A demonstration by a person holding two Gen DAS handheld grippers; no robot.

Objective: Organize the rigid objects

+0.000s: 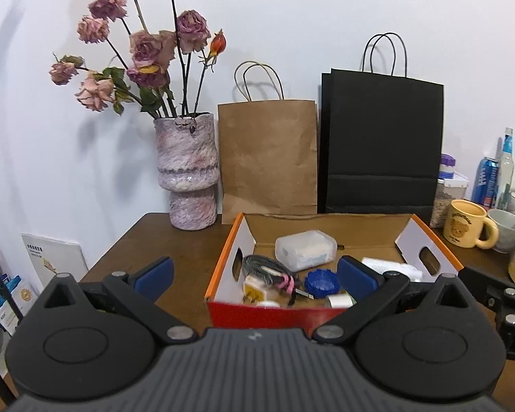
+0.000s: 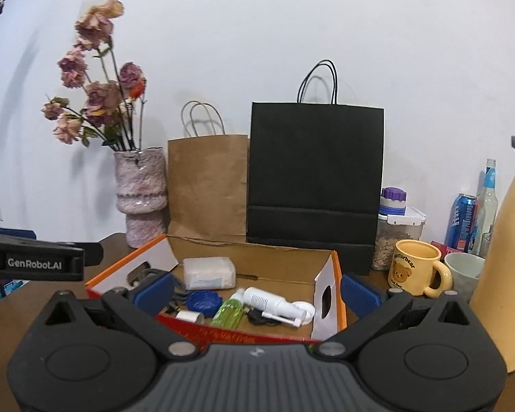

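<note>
Ahead of both tongs, left [image 1: 255, 274] and right [image 2: 256, 290], spread wide and empty, the box [image 2: 336, 295] on the tabletop [image 1: 154, 240] holds the blue lid [image 1: 321, 282], green bottle [image 2: 230, 312], white sprayer [image 2: 274, 304]; whether sorting starts or ends stays unclear.

The table [image 1: 127, 250] looks like smooth brown wood. The box [image 2: 247, 257] is matt cardboard. The black bag [image 2: 316, 178] is matt paper, the vase [image 1: 187, 171] rough, the mug [image 2: 415, 267] glossy.

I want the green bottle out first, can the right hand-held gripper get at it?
Probably yes: the right hand-held gripper is open, and the green bottle lies uncovered in the open-topped box, beside the white spray bottle.
</note>
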